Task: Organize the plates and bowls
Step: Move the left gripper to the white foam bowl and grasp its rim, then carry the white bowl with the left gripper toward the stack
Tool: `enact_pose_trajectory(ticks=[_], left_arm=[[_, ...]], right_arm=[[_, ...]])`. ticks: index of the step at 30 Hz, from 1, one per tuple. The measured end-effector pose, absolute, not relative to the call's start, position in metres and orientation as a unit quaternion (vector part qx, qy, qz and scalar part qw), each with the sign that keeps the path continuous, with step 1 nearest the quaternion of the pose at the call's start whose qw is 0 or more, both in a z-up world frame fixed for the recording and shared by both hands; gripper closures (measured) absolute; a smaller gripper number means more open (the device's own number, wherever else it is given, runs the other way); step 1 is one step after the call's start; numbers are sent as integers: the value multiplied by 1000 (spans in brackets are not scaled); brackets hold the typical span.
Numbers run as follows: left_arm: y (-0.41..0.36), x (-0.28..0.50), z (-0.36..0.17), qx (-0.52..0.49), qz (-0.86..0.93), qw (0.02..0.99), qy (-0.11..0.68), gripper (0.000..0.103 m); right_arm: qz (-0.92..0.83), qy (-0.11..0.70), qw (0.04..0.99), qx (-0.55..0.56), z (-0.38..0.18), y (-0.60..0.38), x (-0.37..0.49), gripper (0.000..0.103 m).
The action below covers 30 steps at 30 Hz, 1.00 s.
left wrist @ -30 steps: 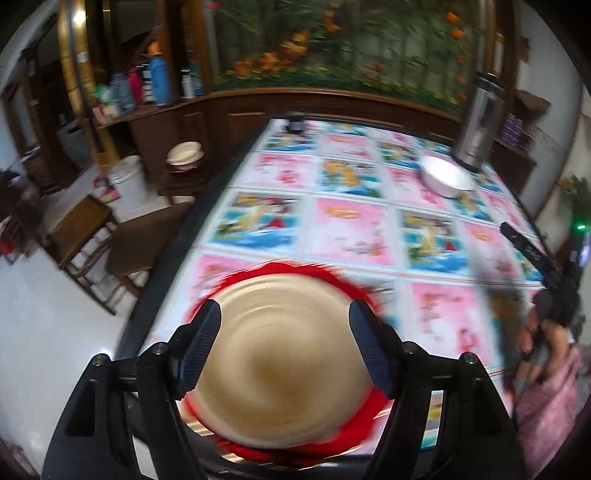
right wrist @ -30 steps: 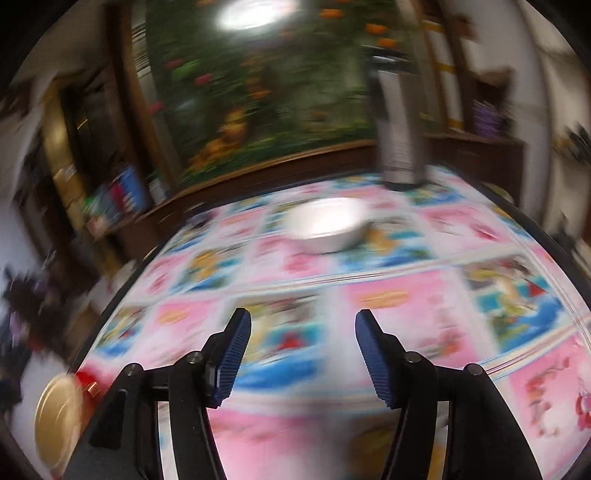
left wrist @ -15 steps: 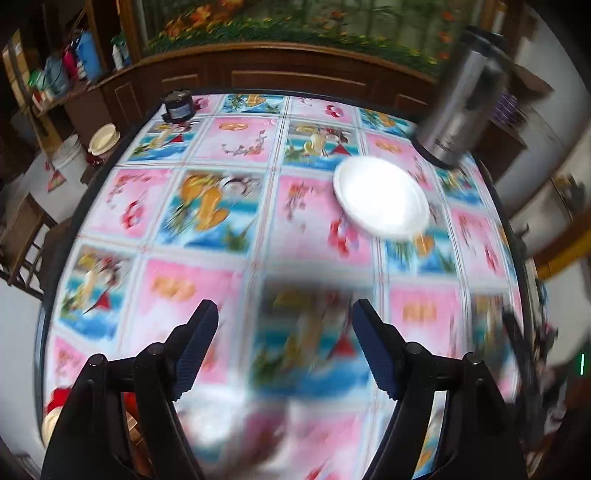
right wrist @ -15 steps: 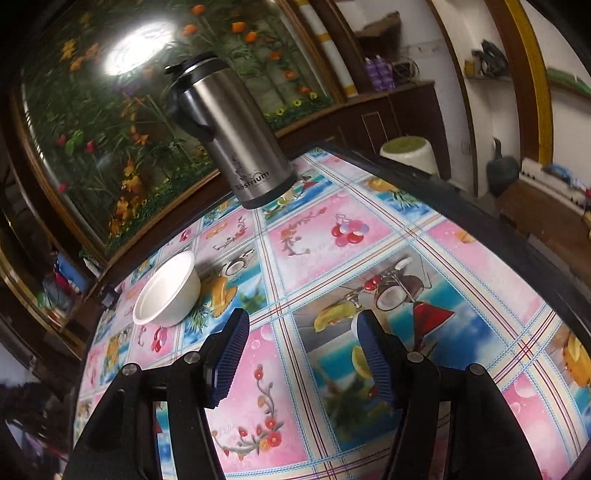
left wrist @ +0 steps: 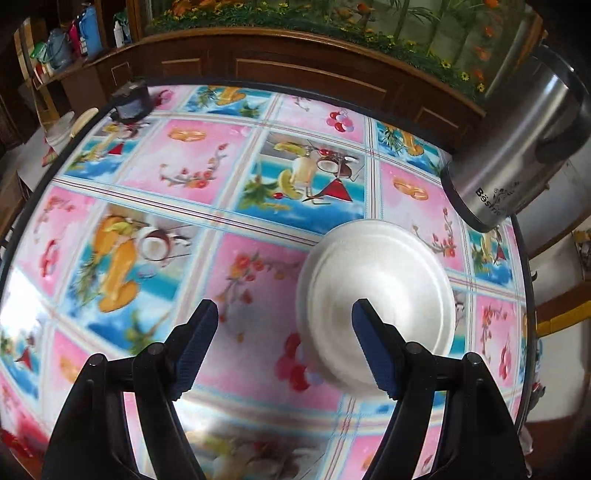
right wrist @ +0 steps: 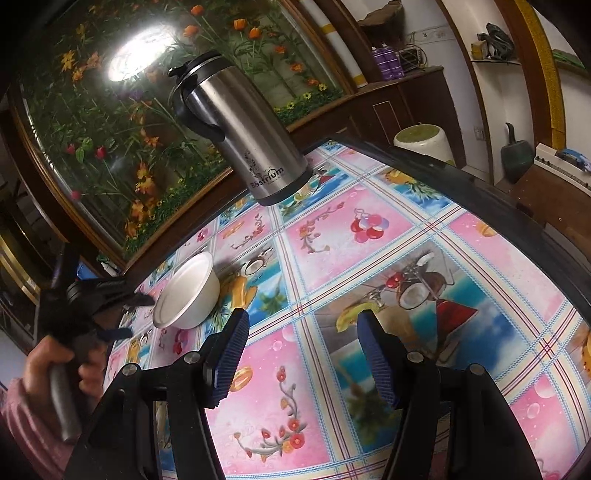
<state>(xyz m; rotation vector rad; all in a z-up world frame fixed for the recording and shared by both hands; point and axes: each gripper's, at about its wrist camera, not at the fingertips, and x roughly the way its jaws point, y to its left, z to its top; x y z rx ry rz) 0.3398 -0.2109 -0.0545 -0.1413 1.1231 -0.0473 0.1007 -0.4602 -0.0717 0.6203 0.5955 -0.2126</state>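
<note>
A lived-in home dining room: a round desk (left wrist: 177,173) under a fruit-and-flower printed oilcloth, a steel thermos jug (right wrist: 243,136), dark wooden cabinets (left wrist: 295,74) beneath a flower mural (right wrist: 110,122), and shelves of bottles (left wrist: 85,33).

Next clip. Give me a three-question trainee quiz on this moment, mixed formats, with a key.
1. True or false: the left gripper is shut on the white bowl.
2. Which object stands nearest the bowl? A) steel flask B) a cutting board C) a red kettle
3. Fill in: the right gripper holds ____.

Key:
1. False. Its fingers are open; the bowl sits on the table, partly behind the right-hand finger in the left wrist view.
2. A.
3. Nothing. It is open above the patterned tablecloth.
</note>
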Motion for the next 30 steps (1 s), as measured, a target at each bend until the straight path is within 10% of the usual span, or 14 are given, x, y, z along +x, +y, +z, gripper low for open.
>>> enact_pose_trajectory(ticks=[2, 6, 30], left_arm=[[-215, 341, -63, -61, -18, 839, 540, 29], [-225, 333, -78, -2, -7, 826, 563, 84], [-164, 134, -76, 8, -67, 807, 587, 86]], right_arm=[[-103, 290, 905, 295, -72, -458, 102, 40], [-107, 290, 906, 288, -72, -457, 103, 40], [95, 338, 892, 285, -77, -414, 115, 41]])
